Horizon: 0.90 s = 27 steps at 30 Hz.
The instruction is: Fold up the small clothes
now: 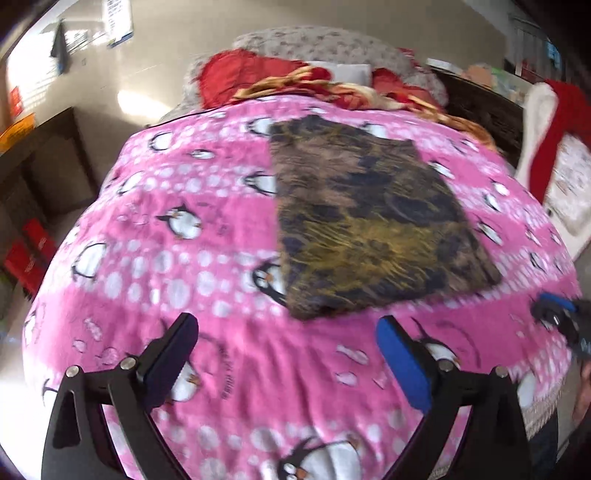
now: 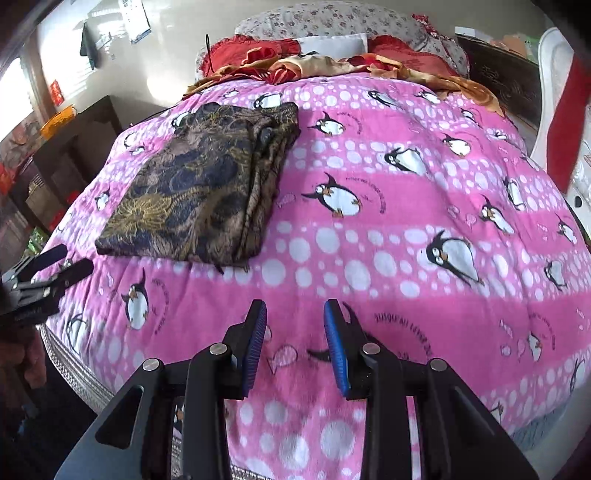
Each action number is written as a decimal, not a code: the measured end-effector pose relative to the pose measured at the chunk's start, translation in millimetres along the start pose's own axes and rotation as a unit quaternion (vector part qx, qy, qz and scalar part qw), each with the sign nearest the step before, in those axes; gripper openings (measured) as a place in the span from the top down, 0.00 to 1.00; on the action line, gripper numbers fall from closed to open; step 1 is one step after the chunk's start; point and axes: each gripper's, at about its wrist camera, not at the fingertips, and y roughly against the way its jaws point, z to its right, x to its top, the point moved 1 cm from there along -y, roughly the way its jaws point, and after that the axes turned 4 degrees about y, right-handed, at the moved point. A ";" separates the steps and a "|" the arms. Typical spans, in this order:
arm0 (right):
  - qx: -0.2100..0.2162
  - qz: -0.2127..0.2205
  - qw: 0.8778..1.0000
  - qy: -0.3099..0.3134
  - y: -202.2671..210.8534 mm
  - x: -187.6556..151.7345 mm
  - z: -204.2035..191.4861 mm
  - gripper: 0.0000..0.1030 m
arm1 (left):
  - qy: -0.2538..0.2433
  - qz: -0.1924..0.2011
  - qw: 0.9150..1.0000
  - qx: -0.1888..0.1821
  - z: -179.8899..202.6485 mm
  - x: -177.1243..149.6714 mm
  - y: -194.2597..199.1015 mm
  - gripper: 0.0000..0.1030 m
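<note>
A folded dark brown, black and gold patterned garment lies flat on the pink penguin blanket. In the right wrist view the garment lies at the left of the blanket, with stacked folded edges along its right side. My left gripper is open and empty, just in front of the garment's near edge. It also shows at the left edge of the right wrist view. My right gripper is open and empty above the blanket, to the right of the garment. It also shows at the right edge of the left wrist view.
Red and gold bedding and floral pillows are piled at the bed's far end. A dark wooden shelf stands to the left of the bed. A white chair with a red cloth stands to the right.
</note>
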 end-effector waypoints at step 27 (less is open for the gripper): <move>-0.035 0.051 0.995 0.077 33.0 29.1 -36.4 0.61 | 0.048 -0.057 0.997 -0.008 27.9 11.8 13.0 0.00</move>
